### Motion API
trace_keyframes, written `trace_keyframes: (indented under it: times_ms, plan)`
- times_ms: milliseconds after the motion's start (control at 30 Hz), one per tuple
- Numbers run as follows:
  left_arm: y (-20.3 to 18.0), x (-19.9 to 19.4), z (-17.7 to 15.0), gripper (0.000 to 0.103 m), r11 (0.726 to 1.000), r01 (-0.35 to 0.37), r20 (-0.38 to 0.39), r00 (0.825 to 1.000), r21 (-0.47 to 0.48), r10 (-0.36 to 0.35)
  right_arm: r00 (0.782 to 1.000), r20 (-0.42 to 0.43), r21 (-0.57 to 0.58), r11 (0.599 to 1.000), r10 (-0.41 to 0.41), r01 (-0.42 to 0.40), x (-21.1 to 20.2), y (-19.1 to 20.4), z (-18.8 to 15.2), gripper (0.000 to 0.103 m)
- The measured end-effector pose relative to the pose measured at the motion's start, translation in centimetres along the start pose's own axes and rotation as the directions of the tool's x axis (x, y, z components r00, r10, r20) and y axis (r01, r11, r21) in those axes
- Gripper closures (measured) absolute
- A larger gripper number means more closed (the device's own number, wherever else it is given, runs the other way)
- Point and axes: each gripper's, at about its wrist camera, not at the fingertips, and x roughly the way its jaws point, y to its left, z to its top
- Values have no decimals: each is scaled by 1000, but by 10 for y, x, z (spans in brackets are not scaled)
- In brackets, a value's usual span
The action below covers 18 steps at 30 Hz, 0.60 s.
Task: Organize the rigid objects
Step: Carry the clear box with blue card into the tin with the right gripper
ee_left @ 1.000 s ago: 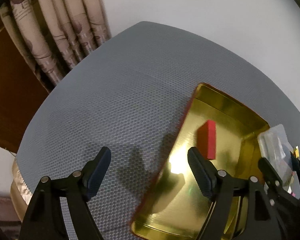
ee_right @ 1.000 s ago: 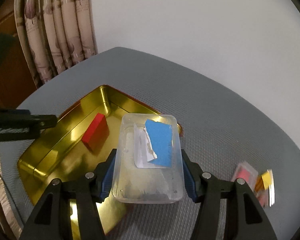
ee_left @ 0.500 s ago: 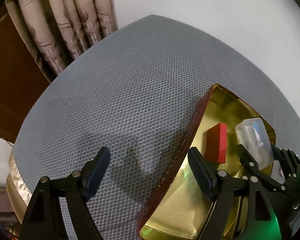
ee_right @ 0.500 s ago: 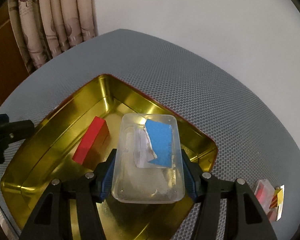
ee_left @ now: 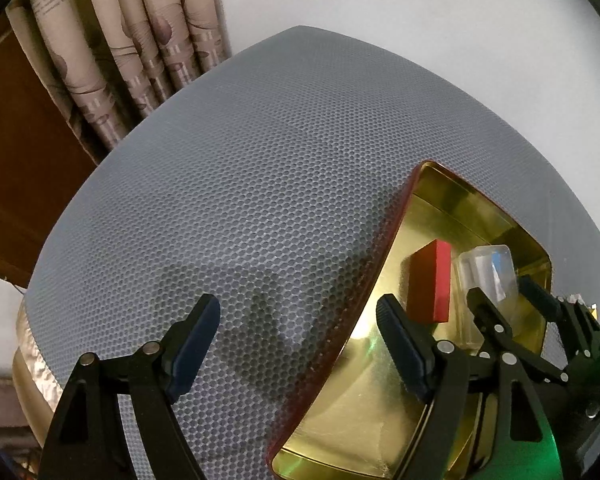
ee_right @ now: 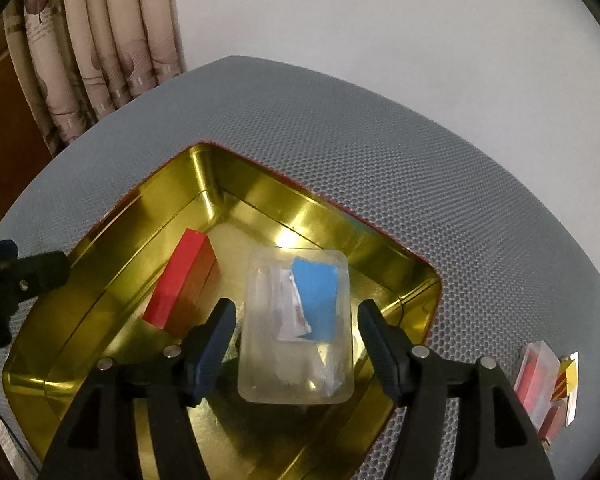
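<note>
A gold tin tray (ee_right: 100, 272) (ee_left: 364, 420) lies on the grey honeycomb mat. A red block (ee_right: 180, 280) (ee_left: 430, 286) lies inside it. A clear plastic box with a blue label (ee_right: 300, 328) (ee_left: 486, 276) rests in the tray beside the red block. My right gripper (ee_right: 294, 340) is open, its fingers apart from the box's two sides. My left gripper (ee_left: 300, 344) is open and empty, straddling the tray's left rim.
A small clear case with red contents and a yellow-red card (ee_right: 544, 388) lie on the mat right of the tray. Patterned curtains (ee_left: 112, 52) and a brown wooden panel (ee_left: 16, 152) stand behind the table's left edge. A white wall is behind.
My right gripper carried the clear box over the tray, lowered it beside the red block and opened off it. The left gripper stayed open at the tray's left rim.
</note>
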Motion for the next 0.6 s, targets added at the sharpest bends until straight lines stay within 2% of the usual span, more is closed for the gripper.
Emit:
trace_keyframes:
  times_ms: [100,333,467,600]
  plan:
    - [0,-2,1,26,1000,5,7,1000,2,-5,1000,7,19,1000,4,-5,-9,-3,-2,38]
    - [-7,-7,-3,26,1000,2,22,1000,28,-2,998,58,-27,1000,5,-4,-49,-12,-22,38]
    - [-18,-12,-9,26,998,2,36,999,66,-4,997,77,-12,1000,-9,10,-77,-37,-43,38]
    - [-32,-17,-15,26,994,30,38,999,106,-34,994,98,33,998,-51,48,-98,-79,-67,38]
